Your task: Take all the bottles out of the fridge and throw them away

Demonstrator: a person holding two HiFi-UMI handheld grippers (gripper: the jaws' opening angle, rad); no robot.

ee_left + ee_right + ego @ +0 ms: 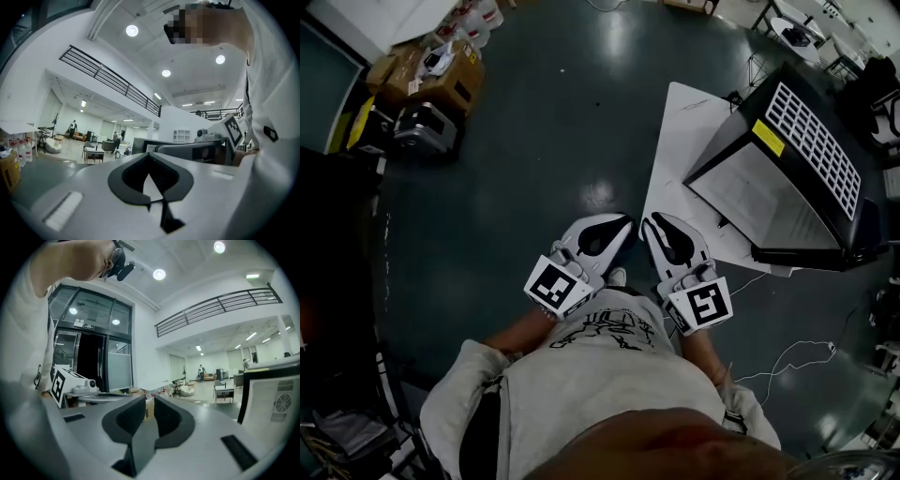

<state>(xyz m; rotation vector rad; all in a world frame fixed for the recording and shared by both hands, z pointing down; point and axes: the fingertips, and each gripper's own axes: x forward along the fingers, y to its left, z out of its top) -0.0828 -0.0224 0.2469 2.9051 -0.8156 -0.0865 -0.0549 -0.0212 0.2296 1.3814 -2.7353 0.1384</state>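
Observation:
No bottle shows near the grippers in any view. The black fridge (787, 178) stands to the right on a white sheet (675, 131), its door side not visible to me. Both grippers hang close to the person's chest, pointing out over the dark floor. My left gripper (628, 223) has its fingertips touching, shut and empty; the left gripper view (150, 157) shows the same. My right gripper (647, 223) sits beside it, tips almost meeting the left one's. In the right gripper view (146, 401) a narrow gap stays between its pads, with nothing in it.
Cardboard boxes (441, 80) and white jugs (478, 19) crowd the upper left; the jugs (21, 150) also show in the left gripper view. A white cable (797, 361) trails on the floor at right. People and tables (96, 152) stand far off in the hall.

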